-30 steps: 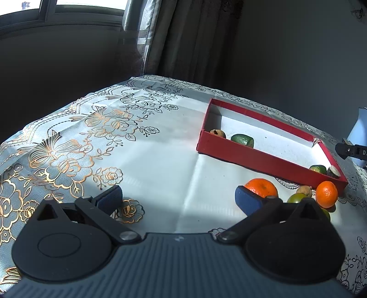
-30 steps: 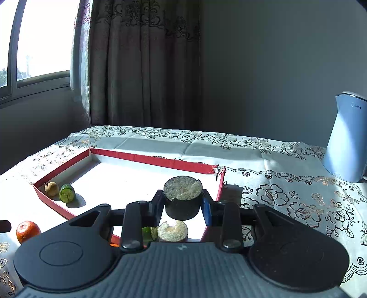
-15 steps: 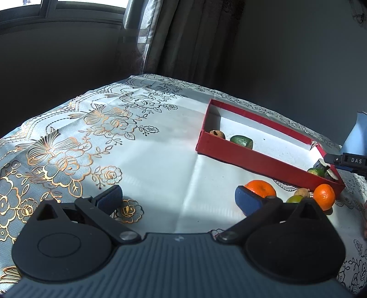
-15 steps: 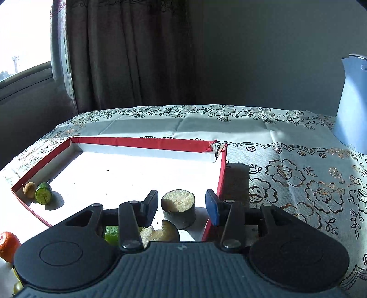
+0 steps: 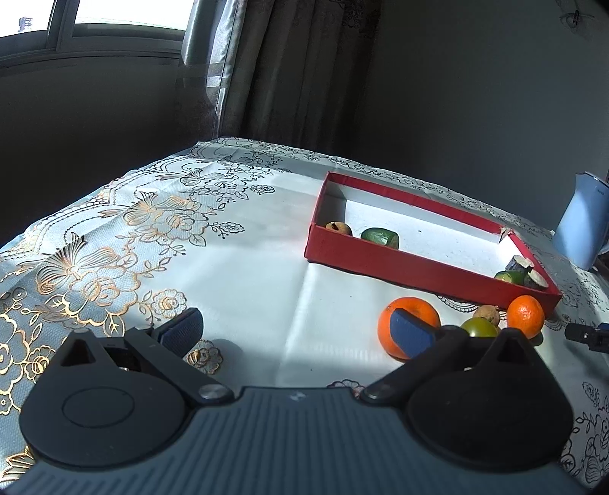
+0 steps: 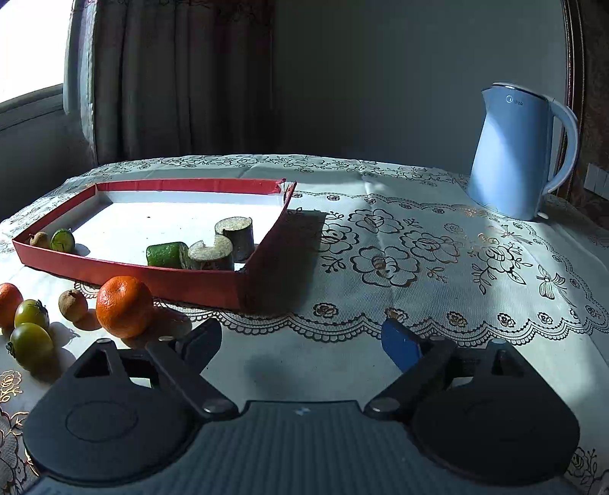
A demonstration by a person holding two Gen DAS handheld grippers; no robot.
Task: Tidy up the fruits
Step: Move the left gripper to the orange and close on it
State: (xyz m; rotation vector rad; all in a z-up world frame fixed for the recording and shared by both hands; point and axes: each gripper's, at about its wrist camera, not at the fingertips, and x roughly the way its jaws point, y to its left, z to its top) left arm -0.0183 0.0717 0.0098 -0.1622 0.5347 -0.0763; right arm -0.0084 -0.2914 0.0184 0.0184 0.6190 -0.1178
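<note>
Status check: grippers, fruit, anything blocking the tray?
Left gripper and right gripper open, empty. Red tray holds five pieces; two oranges, two green tomatoes, small brown fruits outside. Path clear; kettle off right.

A pale blue kettle (image 6: 521, 152) is standing upright on the tablecloth (image 6: 418, 259), which is lying across the table with black and gold flower prints. Dark curtains (image 6: 179, 80) are hanging behind the table beside a window (image 5: 95, 19) that is letting in bright daylight. A grey wall (image 6: 380, 76) is rising behind the kettle.
</note>
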